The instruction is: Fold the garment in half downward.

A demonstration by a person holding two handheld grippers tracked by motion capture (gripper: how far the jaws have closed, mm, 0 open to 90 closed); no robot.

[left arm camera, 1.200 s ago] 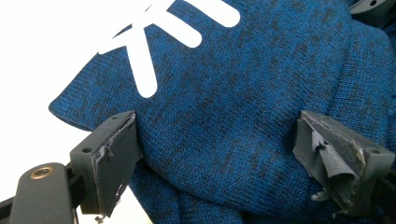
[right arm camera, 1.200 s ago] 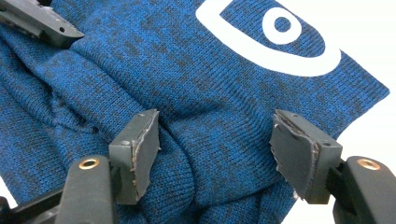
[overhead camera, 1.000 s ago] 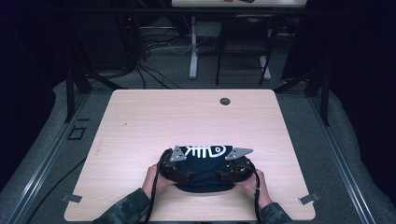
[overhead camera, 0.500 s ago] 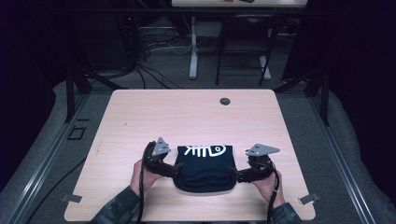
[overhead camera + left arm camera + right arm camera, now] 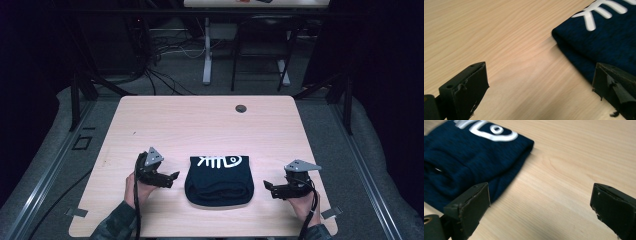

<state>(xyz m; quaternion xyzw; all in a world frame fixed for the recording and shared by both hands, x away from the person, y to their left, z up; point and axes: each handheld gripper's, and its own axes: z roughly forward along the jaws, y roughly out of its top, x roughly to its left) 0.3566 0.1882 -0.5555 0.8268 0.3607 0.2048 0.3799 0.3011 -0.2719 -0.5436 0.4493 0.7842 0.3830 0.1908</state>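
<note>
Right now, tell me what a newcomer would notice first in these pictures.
A folded navy shirt with a white fishbone print lies near the front edge of the pale wooden table. The left tongs and right tongs flank it, jaws open, clear of the cloth. A dark round hole marks the far edge.

A dark navy garment [image 5: 219, 180] lies folded into a compact, roughly square bundle on the counter [image 5: 200, 125], near its front edge and about midway across its width. Its top face is flat and carries a white fish-skeleton print along the far edge, with the bony ribs toward one side and the round-eyed head toward the other. The near edge is rounded, where several folded layers stack and bulge slightly. The knit looks heathered, with fine lighter flecks through the blue. The bundle rests flat, its sides fairly straight and its corners soft.
</note>
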